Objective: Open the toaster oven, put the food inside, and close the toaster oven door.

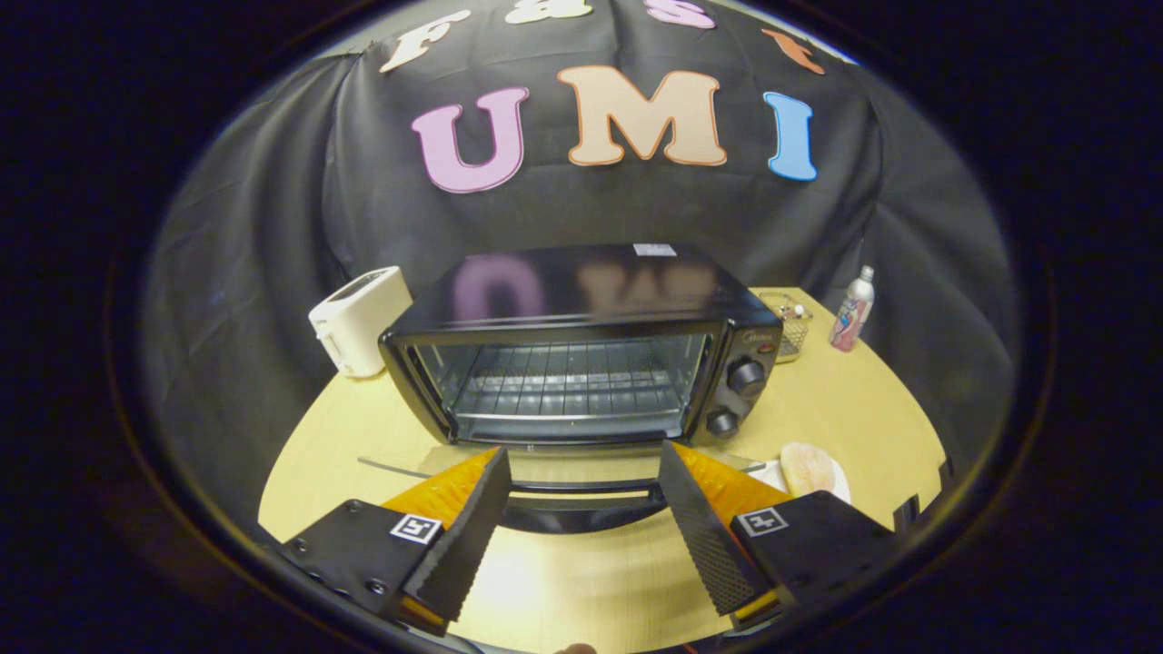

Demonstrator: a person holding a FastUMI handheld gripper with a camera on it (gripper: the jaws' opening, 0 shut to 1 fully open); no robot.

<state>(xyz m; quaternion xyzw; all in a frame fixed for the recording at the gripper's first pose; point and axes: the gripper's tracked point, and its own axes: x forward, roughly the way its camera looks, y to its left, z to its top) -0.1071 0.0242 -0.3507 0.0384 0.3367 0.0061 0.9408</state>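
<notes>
Pale food [807,469] is lying on a plate [769,474] at lower right, beyond the right finger; the fingers [581,472] are standing apart, empty, facing the open oven [581,354] at centre, its door [563,472] down.

toaster oven [581,363]: glossy top (mirror-like); wire rack metal | table [863,409]: smooth wood
</notes>
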